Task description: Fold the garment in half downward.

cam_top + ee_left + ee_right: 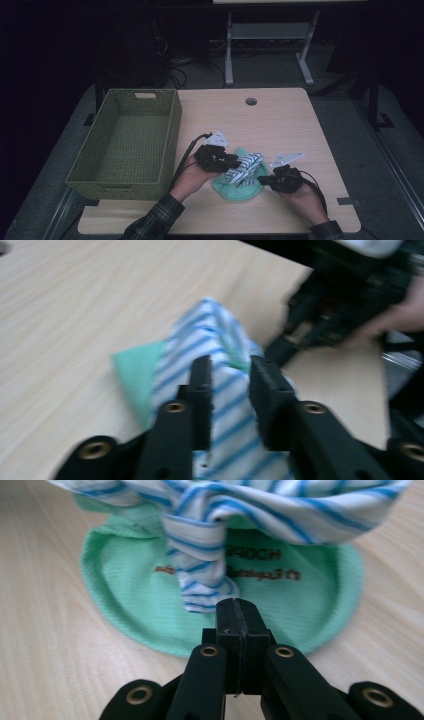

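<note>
left gripper (229, 382): jaws part-closed around a bunched fold of the blue-striped white cloth (220, 365); the fabric fills the gap between the 2 pads and both pads look to press on it, though the frame is blurred. right gripper (239, 611): jaws pressed flat together, nothing visibly caught between them; the hanging tail of the striped cloth ends just ahead of the tips, close but not clearly touching. beyond the right jaws, under the striped cloth, a green round cloth (125, 585) lies flat on the wooden table (280, 120), printed side up. in the high view both grippers meet over the 2 cloths, and an empty green woven basket (150, 100) stands well apart on the left gripper's outer side. judged step: lifting the striped cloth off the green one, likely to sort it into the basket. next move calls for a firm left pinch, then a lift clear so the green cloth does not drag along; right jaws may need to pin it down.
</note>
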`<control>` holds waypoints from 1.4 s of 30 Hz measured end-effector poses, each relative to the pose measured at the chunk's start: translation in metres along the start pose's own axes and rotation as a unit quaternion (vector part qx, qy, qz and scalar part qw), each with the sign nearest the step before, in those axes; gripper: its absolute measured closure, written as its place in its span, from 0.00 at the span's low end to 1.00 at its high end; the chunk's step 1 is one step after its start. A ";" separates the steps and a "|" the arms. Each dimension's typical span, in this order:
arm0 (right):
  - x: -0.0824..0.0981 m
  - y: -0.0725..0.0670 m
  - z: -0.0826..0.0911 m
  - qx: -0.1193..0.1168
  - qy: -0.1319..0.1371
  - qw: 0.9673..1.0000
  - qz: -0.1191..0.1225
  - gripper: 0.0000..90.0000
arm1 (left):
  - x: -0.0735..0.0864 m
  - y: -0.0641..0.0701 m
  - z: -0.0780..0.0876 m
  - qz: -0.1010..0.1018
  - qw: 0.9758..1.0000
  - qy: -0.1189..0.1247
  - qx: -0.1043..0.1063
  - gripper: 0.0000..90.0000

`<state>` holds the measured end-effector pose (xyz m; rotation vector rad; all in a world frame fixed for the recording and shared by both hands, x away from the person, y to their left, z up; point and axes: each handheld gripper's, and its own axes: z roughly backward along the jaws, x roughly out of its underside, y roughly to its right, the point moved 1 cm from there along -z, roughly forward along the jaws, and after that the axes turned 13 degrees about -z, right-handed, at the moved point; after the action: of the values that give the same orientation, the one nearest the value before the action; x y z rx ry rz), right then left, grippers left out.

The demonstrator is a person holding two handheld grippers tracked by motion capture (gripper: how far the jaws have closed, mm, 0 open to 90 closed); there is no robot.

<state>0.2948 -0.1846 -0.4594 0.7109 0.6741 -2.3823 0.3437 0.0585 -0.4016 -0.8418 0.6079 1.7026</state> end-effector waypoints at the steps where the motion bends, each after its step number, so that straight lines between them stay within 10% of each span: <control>1: 0.000 -0.002 -0.001 -0.004 0.002 1.000 0.003 0.99 | 0.001 -0.004 -0.003 0.002 1.000 -0.005 -0.004 0.89; 9: -0.004 -0.009 -0.012 -0.012 -0.001 1.000 0.014 0.99 | 0.013 -0.013 -0.029 0.005 0.999 -0.042 0.002 0.98; 30: -0.003 -0.004 -0.009 -0.013 0.013 1.000 0.001 0.99 | 0.009 0.020 -0.061 -0.019 0.997 -0.047 0.053 0.99; 42: 0.003 0.025 0.011 0.043 0.023 0.999 -0.021 1.00 | 0.008 0.028 -0.082 -0.032 0.996 -0.066 0.058 0.99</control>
<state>0.3040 -0.2102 -0.4603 0.7985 0.6148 -2.4528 0.3346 -0.0058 -0.4591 -0.6538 0.5777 1.6339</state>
